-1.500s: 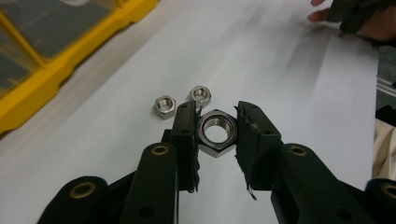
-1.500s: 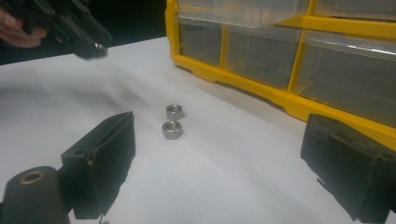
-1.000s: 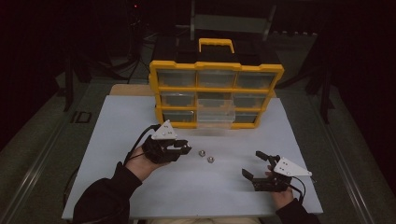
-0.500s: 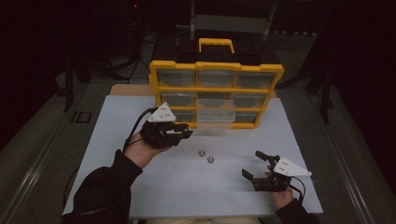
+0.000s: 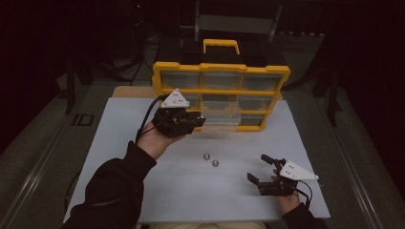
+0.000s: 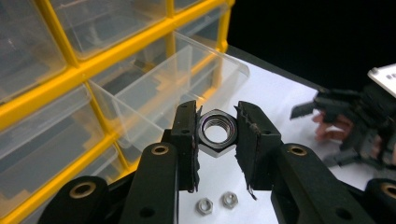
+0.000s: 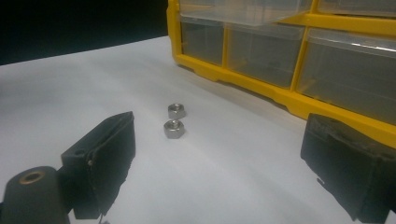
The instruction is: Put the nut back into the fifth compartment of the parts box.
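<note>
- Left gripper [image 5: 198, 121], high view: raised above the white table [image 5: 119, 138], just in front of the yellow organizer [image 5: 220, 90], beside a clear drawer [image 5: 220, 119] that stands pulled out from the middle column.
- Left gripper [image 6: 215, 135], own view: jaws closed narrowly on a hex nut [image 6: 217, 132], gripped on two opposite flats, its threaded bore facing the camera. The pulled-out drawer [image 6: 187, 79] lies just behind and to the left of the nut.
- Loose nuts [image 5: 210, 160], high view: two small hex nuts lying close together on the table, between the two grippers and apart from both. They also appear below the held nut in the left gripper view [image 6: 217, 202] and between the jaws, farther off, in the right gripper view [image 7: 174, 120].
- Right gripper [image 5: 260, 171], high view: held low at the near right part of the table, well apart from the organizer, jaws spread wide and holding nothing.
- Right gripper [image 7: 217, 163], own view: the two black jaws stand far apart over bare table surface; the organizer's lower drawers [image 7: 261, 53] fill the upper right.
- Organizer, high view: upright at the far edge of the table, three columns of clear drawers in a yellow frame, with a yellow handle [image 5: 220, 44] on top.
</note>
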